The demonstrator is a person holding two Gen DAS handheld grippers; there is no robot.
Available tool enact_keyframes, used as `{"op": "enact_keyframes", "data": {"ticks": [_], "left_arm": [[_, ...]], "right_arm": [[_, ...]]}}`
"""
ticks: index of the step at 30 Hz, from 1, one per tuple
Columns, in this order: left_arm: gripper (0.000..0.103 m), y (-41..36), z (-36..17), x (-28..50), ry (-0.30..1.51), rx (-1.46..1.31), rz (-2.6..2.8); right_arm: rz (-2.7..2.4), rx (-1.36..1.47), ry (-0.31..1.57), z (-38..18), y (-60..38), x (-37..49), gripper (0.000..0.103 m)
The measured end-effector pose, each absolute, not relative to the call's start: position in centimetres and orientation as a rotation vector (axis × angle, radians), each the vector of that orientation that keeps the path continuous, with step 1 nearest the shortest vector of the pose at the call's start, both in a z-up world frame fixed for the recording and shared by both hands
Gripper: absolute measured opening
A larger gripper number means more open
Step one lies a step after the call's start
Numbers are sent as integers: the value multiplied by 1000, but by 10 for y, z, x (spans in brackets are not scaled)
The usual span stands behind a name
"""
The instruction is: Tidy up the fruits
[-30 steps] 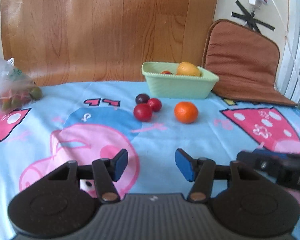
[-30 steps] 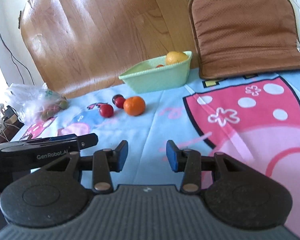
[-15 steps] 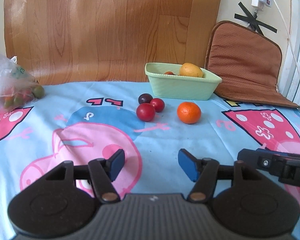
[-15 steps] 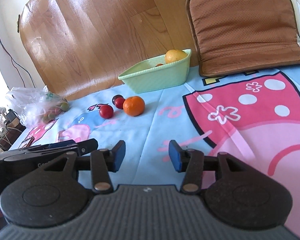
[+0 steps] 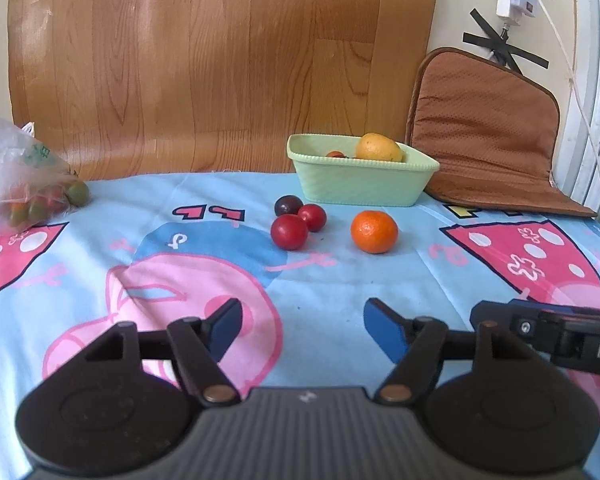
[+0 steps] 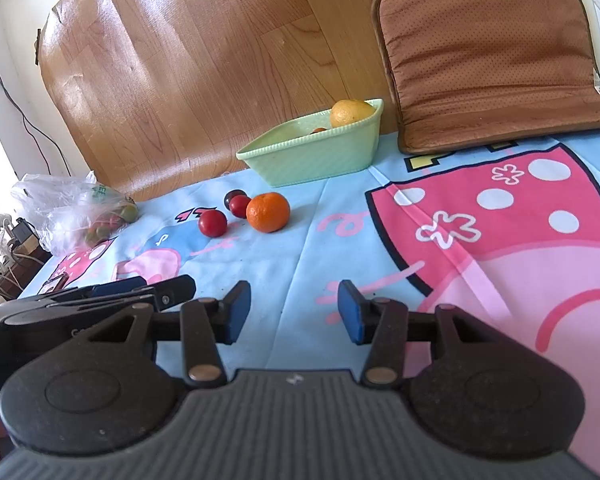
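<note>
An orange (image 5: pixel 374 231) (image 6: pixel 268 212) lies on the cartoon-print cloth beside two red fruits (image 5: pixel 289 231) (image 6: pixel 212 223) and a dark plum (image 5: pixel 288 205) (image 6: pixel 233 196). Behind them stands a pale green dish (image 5: pixel 360 184) (image 6: pixel 316 156) holding a yellow fruit (image 5: pixel 379 147) (image 6: pixel 351 112) and a small red one. My left gripper (image 5: pixel 302 330) hovers near the cloth's front, well short of the fruits; its jaws are opening and nothing lies between them. My right gripper (image 6: pixel 294 312) stands open and empty too, to the right of the left one.
A clear plastic bag (image 5: pixel 16 184) (image 6: pixel 76 208) with several small fruits lies at the far left. A brown cushion (image 5: pixel 488 136) (image 6: pixel 496 52) leans at the back right against a wood-grain panel (image 5: pixel 220 64). Cables hang on the wall at the right.
The left gripper's jaws have spread wider. The right gripper's jaws opened slightly. The right wrist view has tilted a little.
</note>
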State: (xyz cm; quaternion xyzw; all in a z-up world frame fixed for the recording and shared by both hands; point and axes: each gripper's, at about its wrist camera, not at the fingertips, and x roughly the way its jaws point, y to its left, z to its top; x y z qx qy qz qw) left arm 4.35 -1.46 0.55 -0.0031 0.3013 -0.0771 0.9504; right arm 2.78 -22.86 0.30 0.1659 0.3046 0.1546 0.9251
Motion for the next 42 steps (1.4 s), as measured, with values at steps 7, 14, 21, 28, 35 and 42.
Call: {"op": "enact_keyframes", "data": {"ticks": [7,14,21,28,35,42], "left_arm": [[71,-14,6,43,606,-4,-160],[72,-15,7,42,602,6,-162],[73,-16,7,43,604,10,-164],[73,-17,6,43,606,12,-166],[73,-17,6,44,610,12,-177],[73,-14,7,43,599,-6,-205]], "right_arm": [[317,341,625,3,-229,28,51],[317,340,626,3,-228,28,51],[318,341,626,3,-229,28,51],[318,340,627,3,-229,28,52],[316,340,627,3,-228,28,52],[314,334,630,3,-227,28,52]]}}
